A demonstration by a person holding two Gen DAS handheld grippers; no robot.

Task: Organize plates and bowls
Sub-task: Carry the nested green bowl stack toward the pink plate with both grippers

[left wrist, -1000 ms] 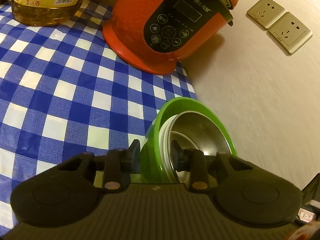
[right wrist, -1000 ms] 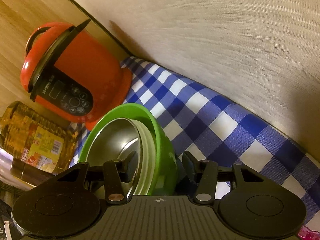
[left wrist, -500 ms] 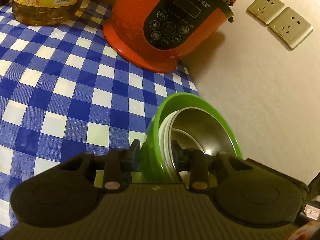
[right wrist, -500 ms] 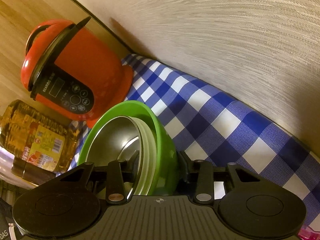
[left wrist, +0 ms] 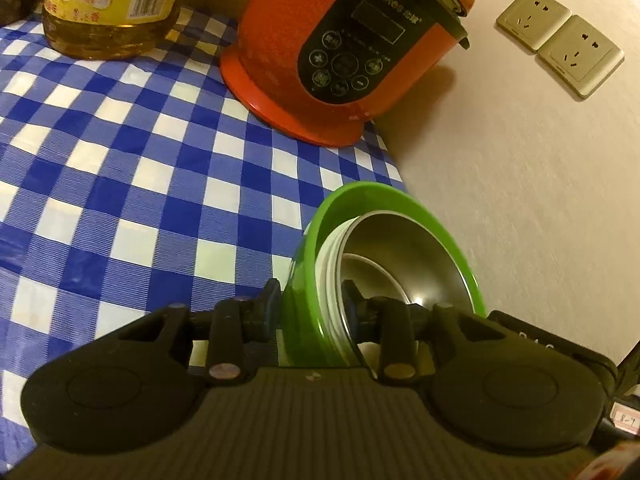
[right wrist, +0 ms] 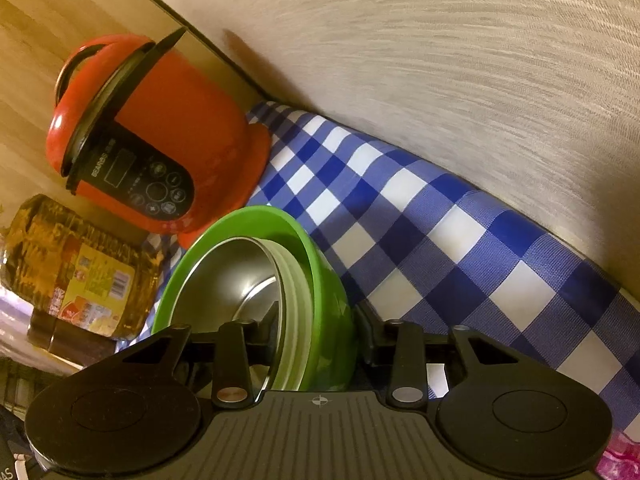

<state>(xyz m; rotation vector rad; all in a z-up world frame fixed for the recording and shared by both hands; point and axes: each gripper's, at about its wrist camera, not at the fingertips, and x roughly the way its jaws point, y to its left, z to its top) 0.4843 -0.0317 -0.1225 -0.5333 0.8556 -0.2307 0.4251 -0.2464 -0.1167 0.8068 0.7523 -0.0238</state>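
Left wrist: left gripper (left wrist: 310,300) clamped across the near wall of a nested stack, one finger outside the green bowl (left wrist: 308,280), the other inside the steel bowl (left wrist: 400,264); pale rims (left wrist: 330,272) of more dishes sandwiched between. Stack tipped up, at the edge of the checked cloth (left wrist: 120,184) by the wall, short of the red cooker (left wrist: 344,40) and oil bottle (left wrist: 112,4). Right wrist: right gripper (right wrist: 320,320) just been closing, now gripping the same stack's opposite side. Nesting apparently done; setting the stack down flat seemingly left. Steel shiny, green glossy.
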